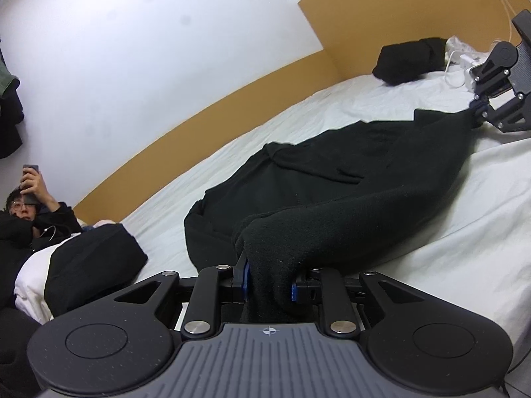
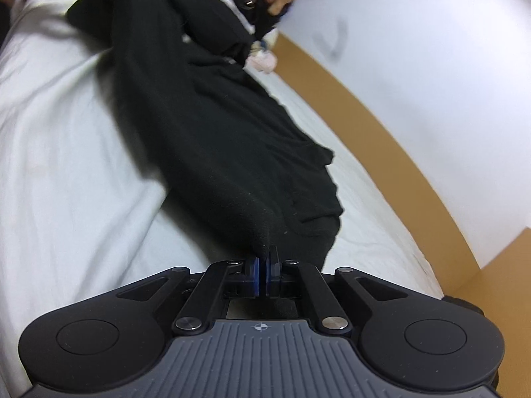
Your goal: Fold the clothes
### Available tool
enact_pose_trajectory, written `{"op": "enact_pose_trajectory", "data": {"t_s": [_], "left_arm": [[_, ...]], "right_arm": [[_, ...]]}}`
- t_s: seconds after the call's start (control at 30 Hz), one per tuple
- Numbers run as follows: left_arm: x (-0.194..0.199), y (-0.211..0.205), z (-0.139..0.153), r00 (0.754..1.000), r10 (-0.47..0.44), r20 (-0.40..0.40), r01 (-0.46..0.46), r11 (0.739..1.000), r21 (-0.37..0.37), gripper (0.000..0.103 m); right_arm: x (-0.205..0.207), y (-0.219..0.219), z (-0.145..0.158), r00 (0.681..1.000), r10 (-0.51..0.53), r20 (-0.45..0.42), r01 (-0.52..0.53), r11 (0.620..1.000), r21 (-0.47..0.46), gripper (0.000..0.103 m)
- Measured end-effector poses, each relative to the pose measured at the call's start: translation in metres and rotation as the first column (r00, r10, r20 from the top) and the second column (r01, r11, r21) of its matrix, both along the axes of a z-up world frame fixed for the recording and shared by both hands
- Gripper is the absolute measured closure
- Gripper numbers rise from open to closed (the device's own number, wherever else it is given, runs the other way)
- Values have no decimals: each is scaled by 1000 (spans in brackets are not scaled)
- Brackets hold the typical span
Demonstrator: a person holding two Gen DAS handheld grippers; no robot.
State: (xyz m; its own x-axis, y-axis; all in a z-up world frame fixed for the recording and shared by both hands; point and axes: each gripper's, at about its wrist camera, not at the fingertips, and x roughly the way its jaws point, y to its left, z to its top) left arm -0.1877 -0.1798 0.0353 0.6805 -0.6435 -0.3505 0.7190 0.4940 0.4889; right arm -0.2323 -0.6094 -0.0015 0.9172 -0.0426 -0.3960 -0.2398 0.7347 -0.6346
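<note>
On a white bed [image 1: 431, 248], a black fleece garment [image 1: 332, 192] stretches rumpled between the left gripper [image 1: 268, 282] and right gripper [image 2: 262, 272], both clamped on its corners.

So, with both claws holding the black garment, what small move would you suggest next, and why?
Probably draw the two claws apart: the left claw and right claw each pinch an end of the black garment, which still sags rumpled on the bed.
</note>
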Motion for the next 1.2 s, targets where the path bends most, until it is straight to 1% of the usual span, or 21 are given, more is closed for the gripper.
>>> {"op": "enact_pose_trajectory", "data": {"t_s": [0.17,0.23,0.3,0.33,0.4,0.47,0.53,0.6,0.67,0.77,0.83,0.9,0.93,0.97,1.0,1.03,1.1,1.13,1.17,1.2], "left_arm": [[-13,10,23,997,-69,39,69,998,-8,83],[-16,16,33,996,-85,33,86,996,-24,82],[-18,22,38,995,-94,28,95,995,-34,82],[-19,24,39,995,-97,34,98,995,-28,82],[-22,29,38,993,-111,35,111,994,-6,82],[-26,34,38,990,-136,25,135,990,36,82],[-31,37,37,984,-176,27,172,979,108,82],[-29,37,40,973,-233,3,227,952,204,82],[-22,31,47,956,-291,-28,287,916,282,81],[4,15,71,935,-334,-116,353,871,342,80],[26,1,89,920,-349,-179,392,842,371,78],[53,-15,106,911,-339,-235,408,826,390,75],[68,-25,112,910,-322,-262,406,822,400,73],[84,-33,116,902,-302,-309,414,809,416,67],[100,-42,120,893,-280,-352,420,798,432,59],[115,-51,119,895,-252,-369,408,796,446,52],[146,-70,118,897,-194,-397,382,793,475,45],[161,-78,114,907,-156,-392,346,806,480,44],[174,-84,109,914,-128,-385,316,819,478,40],[185,-89,105,921,-104,-375,285,837,468,32]], "right_arm": [[-29,-1,16,993,-31,117,20,996,90,100],[-34,0,18,992,-52,112,38,992,118,100],[-38,1,19,991,-70,111,54,989,138,100],[-39,2,17,991,-70,116,54,990,132,100],[-42,4,16,994,-61,90,48,989,137,100],[-51,7,24,995,-53,89,42,992,122,100],[-64,5,38,997,-30,74,21,993,120,100],[-69,2,49,999,-10,41,6,994,106,100],[-65,1,58,1000,14,8,-15,998,66,100],[-37,4,69,999,42,-35,-42,999,4,100],[-11,2,79,996,56,-67,-55,998,17,100],[12,0,88,994,64,-86,-62,998,22,100],[25,-2,92,994,60,-95,-57,998,32,100],[35,-5,94,993,55,-101,-51,998,40,100],[46,-7,97,992,49,-112,-43,998,47,100],[60,-9,96,990,39,-132,-32,998,56,100],[78,-16,92,985,23,-170,-9,997,81,100],[87,-18,88,982,10,-187,7,996,92,99],[93,-21,82,981,-8,-193,27,995,96,99],[99,-23,76,980,-29,-197,49,994,99,98]]}}
